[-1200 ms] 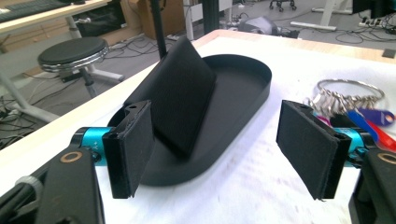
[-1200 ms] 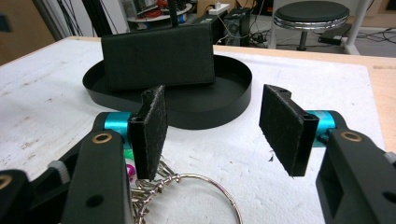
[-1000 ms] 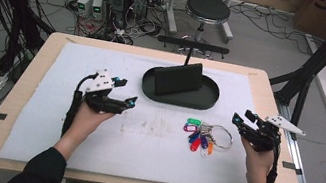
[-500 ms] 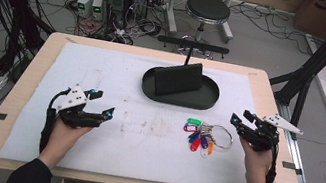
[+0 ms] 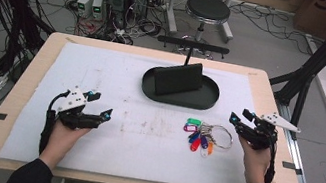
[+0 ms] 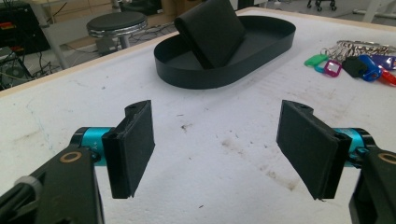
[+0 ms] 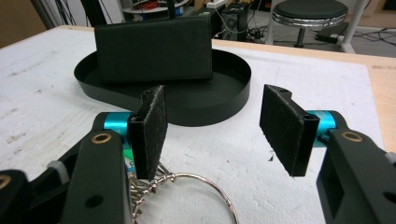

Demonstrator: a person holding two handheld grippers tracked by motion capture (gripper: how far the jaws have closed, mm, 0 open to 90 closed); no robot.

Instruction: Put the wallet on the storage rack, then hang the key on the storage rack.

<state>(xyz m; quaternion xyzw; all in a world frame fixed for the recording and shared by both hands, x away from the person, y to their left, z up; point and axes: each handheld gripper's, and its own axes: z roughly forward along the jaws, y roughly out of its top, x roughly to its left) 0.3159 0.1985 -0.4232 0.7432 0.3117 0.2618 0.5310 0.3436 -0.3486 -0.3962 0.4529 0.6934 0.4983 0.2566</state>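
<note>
High view showed my right fingers point(image 5: 239, 121) spread and empty just beside the keys point(image 5: 201, 135) on the counter point(image 5: 103, 157), left fingers point(image 5: 99, 104) spread too; I judged I should drop low and pinch the ring point(image 7: 205, 189), not the tags

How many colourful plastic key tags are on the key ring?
6 colourful plastic key tags at least, bunched left of the metal key ring: green, light blue, pink, dark, blue, red. Others may be hidden.
</note>
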